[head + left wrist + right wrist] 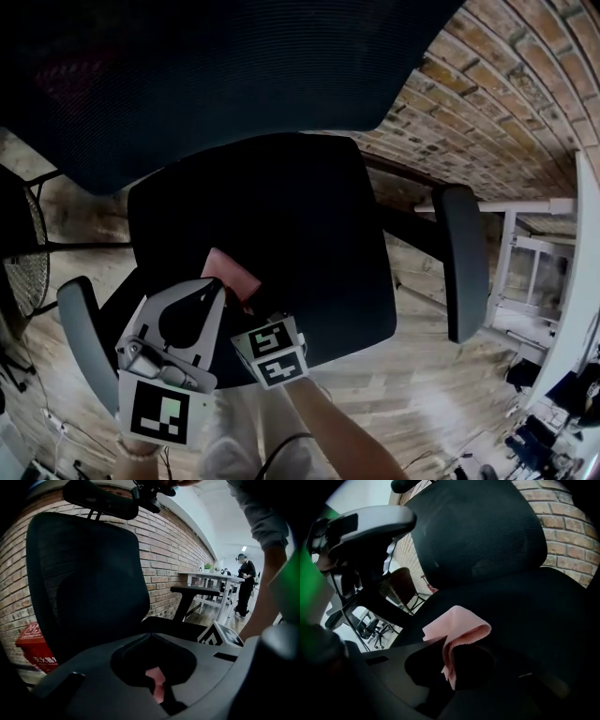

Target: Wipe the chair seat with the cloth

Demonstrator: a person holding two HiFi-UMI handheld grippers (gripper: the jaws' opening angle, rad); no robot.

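right claw point(440, 641): pressed together on a folded pink cloth point(460, 624), which bulges ahead of its tips and hangs back under them. the black chair seat point(543, 620) lies directly below and ahead of the tips. left claw point(150, 637): tips pressed together with nothing seen between them (pink shows only through its frame, underneath), just beside the right claw.

judgement: to wipe well, lower the right claw until the fold lies flat on the seat, then draw in overlapping strokes, keeping hard tips off the fabric.

count: one cloth, one seat, one mesh backrest point(216, 75), two armrests point(464, 258), two claws.
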